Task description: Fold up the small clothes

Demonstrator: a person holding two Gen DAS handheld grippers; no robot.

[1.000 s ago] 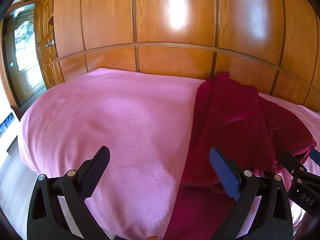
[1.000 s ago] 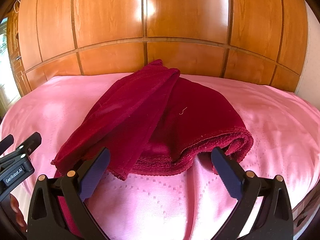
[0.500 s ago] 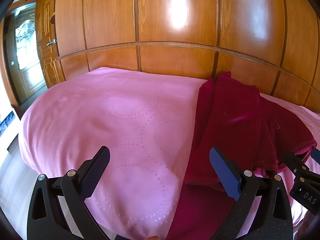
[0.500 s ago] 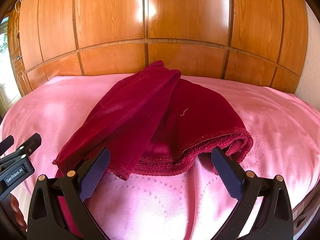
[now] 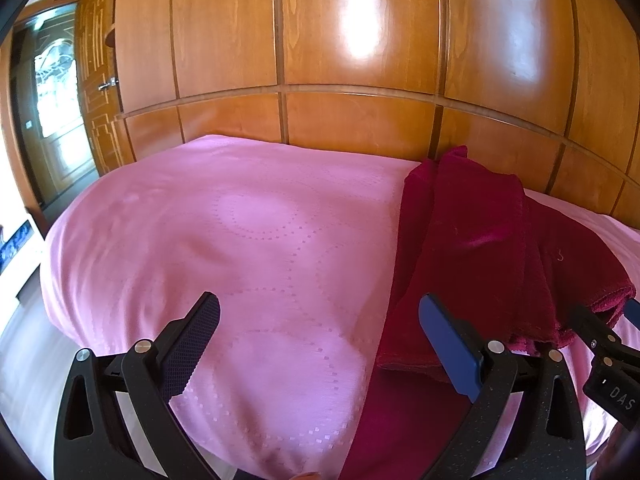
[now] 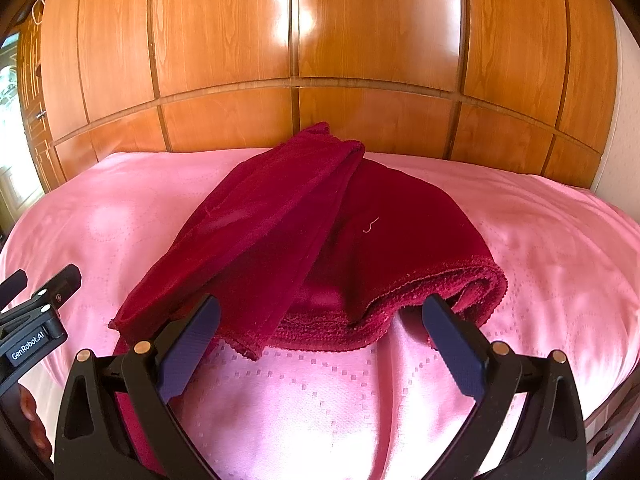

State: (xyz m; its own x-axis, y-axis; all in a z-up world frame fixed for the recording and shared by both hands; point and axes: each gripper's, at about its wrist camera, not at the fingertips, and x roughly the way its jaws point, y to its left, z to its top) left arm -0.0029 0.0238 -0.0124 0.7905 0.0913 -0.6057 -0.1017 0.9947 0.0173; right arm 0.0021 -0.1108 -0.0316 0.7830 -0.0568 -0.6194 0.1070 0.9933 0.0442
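A dark red cloth [image 6: 320,240] lies loosely folded on the pink bed cover [image 6: 540,248], with a long flap laid over its left side and a rolled hem at the front right. In the left wrist view the cloth [image 5: 480,248] lies to the right. My right gripper [image 6: 320,344] is open and empty, just short of the cloth's front edge. My left gripper [image 5: 320,344] is open and empty over the pink cover [image 5: 240,240], its right finger by the cloth's left front corner. Each gripper shows at the edge of the other's view.
A glossy wooden panelled wall [image 6: 320,60] stands right behind the bed. A door with glass [image 5: 52,112] is at the far left. The bed's left edge drops to a pale floor [image 5: 20,360]. Part of the cloth hangs over the bed's front edge [image 5: 400,432].
Both grippers have drifted slightly back and up, so the cloth and bed sit a little lower in view. The cloth has not moved. Both stay open.
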